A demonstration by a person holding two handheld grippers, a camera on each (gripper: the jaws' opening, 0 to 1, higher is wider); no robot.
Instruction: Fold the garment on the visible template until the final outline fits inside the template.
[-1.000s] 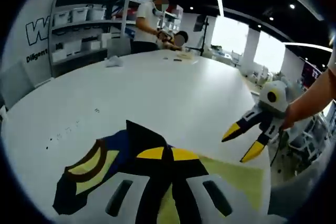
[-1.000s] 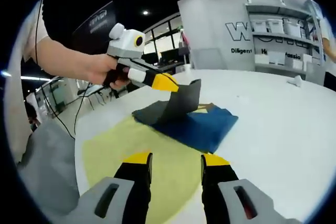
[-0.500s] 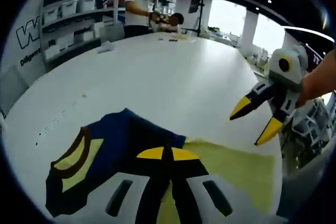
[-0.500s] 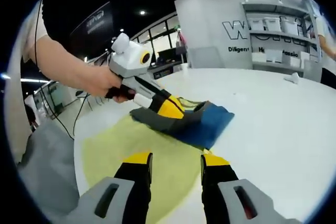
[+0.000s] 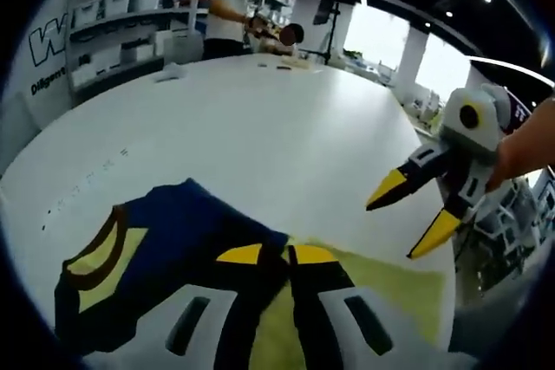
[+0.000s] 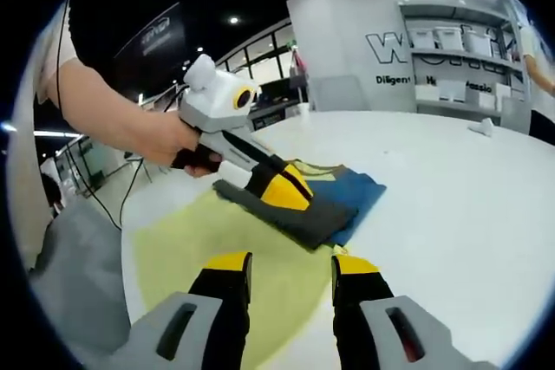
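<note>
A navy garment (image 5: 165, 236) with a yellow and brown collar lies folded on the white table, partly over a yellow-green template sheet (image 5: 390, 279). My left gripper (image 5: 277, 255) is low over the near edge, its jaws shut on the dark cloth. In the right gripper view, the left gripper (image 6: 282, 188) rests on a dark flap laid flat across the blue garment (image 6: 351, 192), which sits at the far edge of the template (image 6: 191, 249). My right gripper (image 6: 292, 263) hovers open over the template's near side, holding nothing. The right gripper (image 5: 412, 214) also appears at the right of the left gripper view, apart from the cloth.
The round white table (image 5: 260, 119) stretches far behind the garment, with small items (image 5: 169, 75) near its far side. Shelves with bins (image 6: 451, 41) line the wall, and a person (image 5: 230, 10) stands there. The table's edge (image 6: 126, 231) runs beside the template.
The left gripper carried the raised dark flap down and across, so it now lies flat on the blue garment. The right gripper stayed open over the template.
</note>
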